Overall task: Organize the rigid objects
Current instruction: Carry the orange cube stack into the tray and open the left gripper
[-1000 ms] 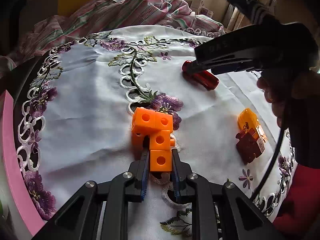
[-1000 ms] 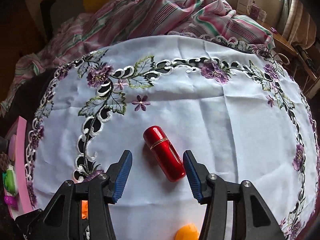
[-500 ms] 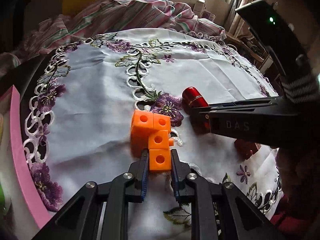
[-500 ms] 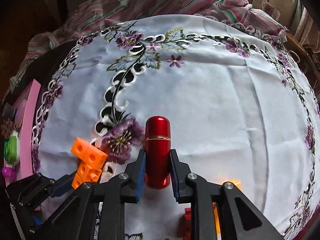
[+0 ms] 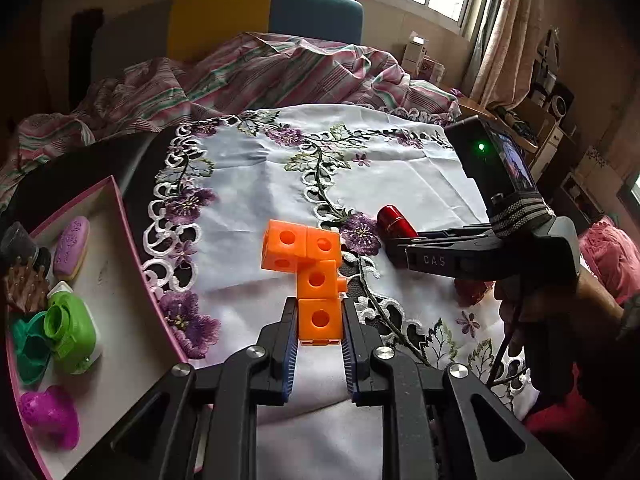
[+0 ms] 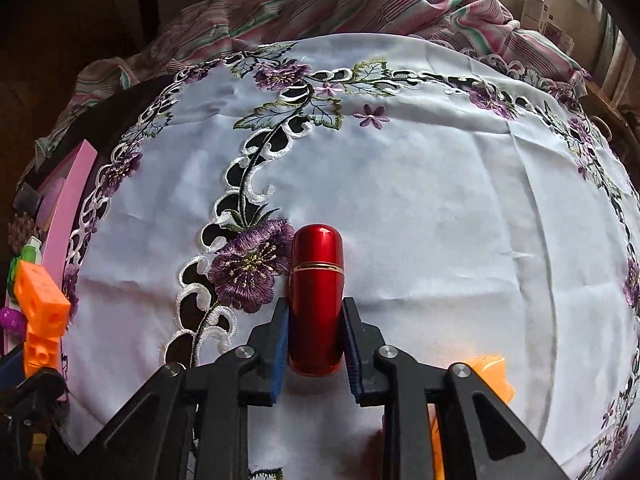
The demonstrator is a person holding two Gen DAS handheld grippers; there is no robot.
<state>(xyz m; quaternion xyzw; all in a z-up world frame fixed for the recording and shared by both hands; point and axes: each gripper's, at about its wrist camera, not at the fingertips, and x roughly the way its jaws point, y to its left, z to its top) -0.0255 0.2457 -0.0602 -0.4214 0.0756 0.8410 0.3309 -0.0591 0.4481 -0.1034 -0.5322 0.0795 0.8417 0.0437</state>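
My left gripper (image 5: 319,322) is shut on the near cube of an orange linked-cube piece (image 5: 312,256) and holds it above the embroidered white cloth (image 5: 248,184). My right gripper (image 6: 316,332) is shut on a red lipstick-like tube (image 6: 317,284), held above the cloth. The tube's tip (image 5: 394,218) and the right gripper's body show in the left wrist view. The orange cubes (image 6: 40,308) show at the left edge of the right wrist view.
A pink-rimmed tray (image 5: 120,208) at the left holds a green toy (image 5: 70,330), a purple soap-like piece (image 5: 72,242), a magenta piece (image 5: 48,414) and a brown item (image 5: 24,288). An orange object (image 6: 492,376) lies behind my right finger. A striped blanket (image 5: 248,68) lies beyond the cloth.
The right gripper closed on the red tube and lifted it. The left gripper lifted the orange cubes and swung left, bringing the pink tray into view.
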